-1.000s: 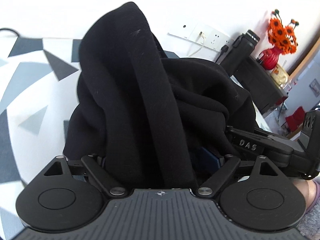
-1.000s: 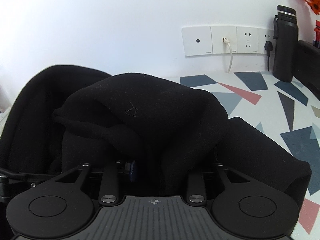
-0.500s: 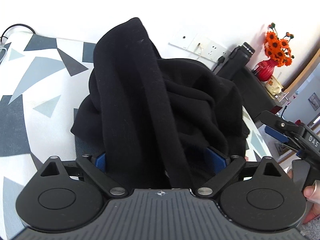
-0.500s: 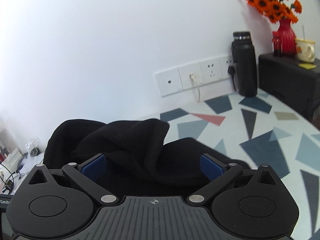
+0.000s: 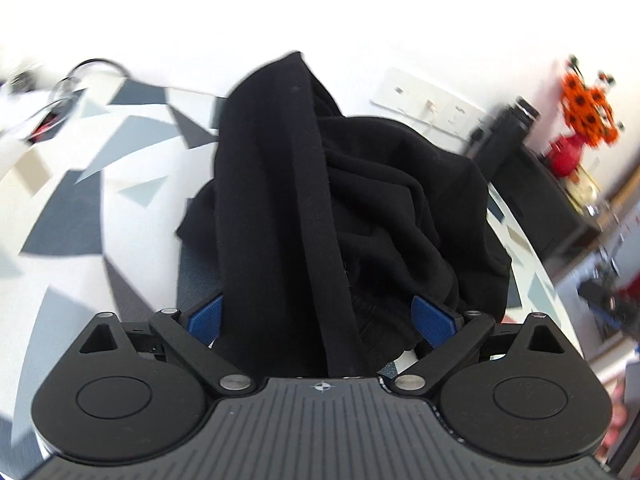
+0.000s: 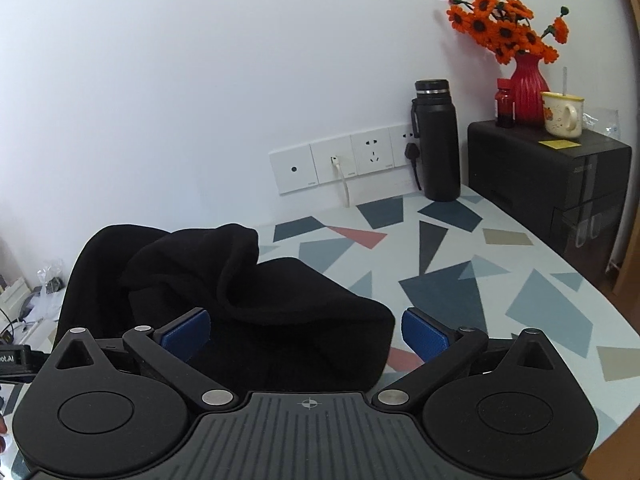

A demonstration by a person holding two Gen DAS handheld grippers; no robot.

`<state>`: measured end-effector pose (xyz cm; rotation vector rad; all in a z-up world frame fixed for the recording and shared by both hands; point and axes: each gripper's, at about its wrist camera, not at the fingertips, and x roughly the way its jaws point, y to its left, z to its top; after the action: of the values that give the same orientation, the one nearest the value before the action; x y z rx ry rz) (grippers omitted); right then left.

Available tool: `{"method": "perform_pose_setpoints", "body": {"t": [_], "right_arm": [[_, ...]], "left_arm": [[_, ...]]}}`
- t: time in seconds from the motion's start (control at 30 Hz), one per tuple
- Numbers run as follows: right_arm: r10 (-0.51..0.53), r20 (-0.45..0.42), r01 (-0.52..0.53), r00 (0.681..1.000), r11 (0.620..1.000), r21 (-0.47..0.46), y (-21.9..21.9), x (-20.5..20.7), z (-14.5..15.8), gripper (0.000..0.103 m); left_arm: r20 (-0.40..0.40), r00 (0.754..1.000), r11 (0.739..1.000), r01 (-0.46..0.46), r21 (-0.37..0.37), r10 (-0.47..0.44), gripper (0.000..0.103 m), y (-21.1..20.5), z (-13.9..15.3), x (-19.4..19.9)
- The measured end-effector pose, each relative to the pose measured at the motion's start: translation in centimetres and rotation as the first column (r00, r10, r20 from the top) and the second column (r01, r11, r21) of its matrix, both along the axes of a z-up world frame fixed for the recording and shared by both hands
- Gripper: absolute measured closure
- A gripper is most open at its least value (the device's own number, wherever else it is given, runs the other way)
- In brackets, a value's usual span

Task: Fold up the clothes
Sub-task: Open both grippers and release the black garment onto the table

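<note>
The left claw (image 5: 320,316) is spread wide, its blue pads clear of the black garment (image 5: 328,208) that lies bunched between and ahead of them on the patterned surface (image 5: 80,200). The right claw (image 6: 306,334) is likewise released, the garment (image 6: 240,292) heaped just ahead and to its left.

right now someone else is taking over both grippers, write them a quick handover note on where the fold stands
Left gripper: open, blue pads either side of a raised fold of the black garment, not pinching it.
Right gripper: open, nothing held, with the bunched garment lying between and just beyond its fingers.
Garment sits in a rumpled heap on the patterned table, near the wall side.
Done: nothing tidy yet; no flat fold visible.
Left: spread it flat, then fold and smooth.
</note>
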<state>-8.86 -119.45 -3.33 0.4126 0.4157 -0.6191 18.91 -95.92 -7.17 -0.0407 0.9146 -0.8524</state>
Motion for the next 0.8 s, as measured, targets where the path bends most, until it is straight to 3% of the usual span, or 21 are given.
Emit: {"method": "perform_pose_setpoints", "body": {"t": [0.27, 0.37, 0.57, 0.7, 0.8], "right_arm": [[0.042, -0.009, -0.043, 0.999, 0.996, -0.074, -0.5, -3.8, 0.9, 0.001], [0.064, -0.010, -0.064, 0.998, 0.993, -0.099, -0.6, -4.7, 1.1, 0.001], [0.101, -0.022, -0.103, 0.995, 0.984, -0.145, -0.9, -6.0, 1.0, 0.001], [0.115, -0.048, -0.121, 0.992, 0.979, -0.163, -1.0, -6.1, 0.2, 0.001], [0.125, -0.068, -0.135, 0.990, 0.975, -0.177, -1.1, -6.1, -0.5, 0.001]], "left_arm": [[0.029, 0.995, 0.989, -0.092, -0.112, 0.096, 0.003, 4.3, 2.7, -4.0], [0.047, 0.991, 0.986, -0.118, -0.121, 0.124, 0.002, 5.2, 3.3, -5.7], [0.049, 0.983, 0.982, -0.171, -0.085, 0.176, 0.001, 5.9, 3.1, -7.8], [0.089, 0.974, 0.978, -0.210, 0.000, 0.210, 0.001, 4.5, 1.8, -8.5], [0.127, 0.979, 0.984, -0.170, 0.060, 0.162, 0.001, 2.0, 0.5, -8.2]]}}
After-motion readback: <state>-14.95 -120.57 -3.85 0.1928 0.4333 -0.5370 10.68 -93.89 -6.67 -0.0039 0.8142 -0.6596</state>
